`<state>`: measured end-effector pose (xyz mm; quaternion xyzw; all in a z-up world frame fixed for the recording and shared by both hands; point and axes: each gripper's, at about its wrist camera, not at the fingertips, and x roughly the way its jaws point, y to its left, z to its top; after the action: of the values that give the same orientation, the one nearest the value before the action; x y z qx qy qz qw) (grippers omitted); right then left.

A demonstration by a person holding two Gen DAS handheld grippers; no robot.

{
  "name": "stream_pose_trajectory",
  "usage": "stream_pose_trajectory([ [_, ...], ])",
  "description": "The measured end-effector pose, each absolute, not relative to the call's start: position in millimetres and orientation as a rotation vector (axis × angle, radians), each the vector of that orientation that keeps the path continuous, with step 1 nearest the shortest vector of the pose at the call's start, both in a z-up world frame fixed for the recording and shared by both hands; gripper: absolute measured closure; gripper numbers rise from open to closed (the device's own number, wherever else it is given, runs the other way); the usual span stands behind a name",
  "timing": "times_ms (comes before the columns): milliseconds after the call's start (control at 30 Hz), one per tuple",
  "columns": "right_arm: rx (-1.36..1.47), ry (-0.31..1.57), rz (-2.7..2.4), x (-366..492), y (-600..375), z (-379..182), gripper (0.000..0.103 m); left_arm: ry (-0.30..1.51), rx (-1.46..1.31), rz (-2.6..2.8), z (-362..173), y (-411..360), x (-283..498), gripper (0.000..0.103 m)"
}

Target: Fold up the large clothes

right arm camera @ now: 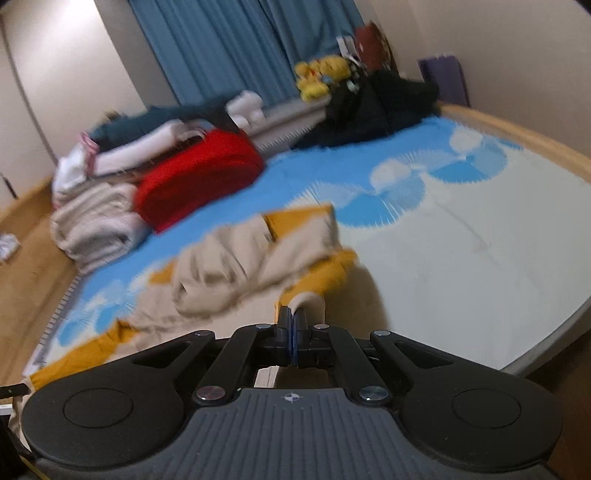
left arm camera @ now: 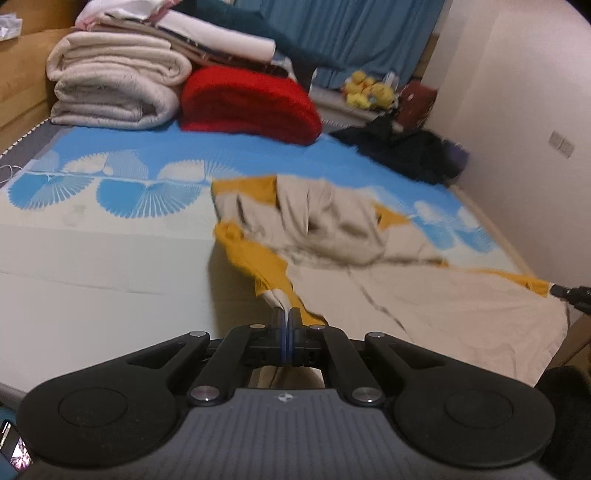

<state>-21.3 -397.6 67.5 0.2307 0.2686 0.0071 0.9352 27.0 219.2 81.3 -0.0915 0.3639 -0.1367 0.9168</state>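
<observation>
To do this step well, I think both hands should rise evenly so the large beige cloth garment with mustard-yellow trim (left arm camera: 332, 229) hangs flat. It lies crumpled mid-frame on the blue-and-white patterned bed sheet (left arm camera: 110, 229). The left gripper (left arm camera: 286, 314) and right gripper (right arm camera: 292, 314) each clamp a corner.

A bedroom in a home — a wide bed (left arm camera: 92, 258) with a blue-and-white printed sheet fills it, folded quilts (left arm camera: 114, 92) and a red blanket (left arm camera: 251, 103) stacked at its far side, blue curtains (left arm camera: 354, 33) behind, yellow plush toys (left arm camera: 365, 88) on the sill.
</observation>
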Motion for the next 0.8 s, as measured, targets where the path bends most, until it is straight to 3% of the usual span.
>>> stream_pose_trajectory([
  [133,0.517,0.462,0.044,-64,-410,102,0.103,0.717,-0.268,-0.283,119,250,-12,0.103],
  [267,0.578,0.423,0.042,-69,-421,106,0.103,0.719,-0.385,-0.256,121,275,-16,0.102],
  [567,0.629,0.598,-0.070,102,-426,23,0.101,0.808,-0.455,-0.221,35,261,157,0.101],
  [667,0.668,0.615,-0.199,153,-437,-4,0.090,0.818,-0.554,-0.153,-2,264,211,0.089],
  [733,0.669,0.595,-0.259,168,-445,-17,0.090,0.782,-0.549,-0.135,-16,267,223,0.072],
  [800,0.677,0.584,-0.272,169,-450,-33,0.090,0.776,-0.548,-0.088,-33,271,218,0.067],
])
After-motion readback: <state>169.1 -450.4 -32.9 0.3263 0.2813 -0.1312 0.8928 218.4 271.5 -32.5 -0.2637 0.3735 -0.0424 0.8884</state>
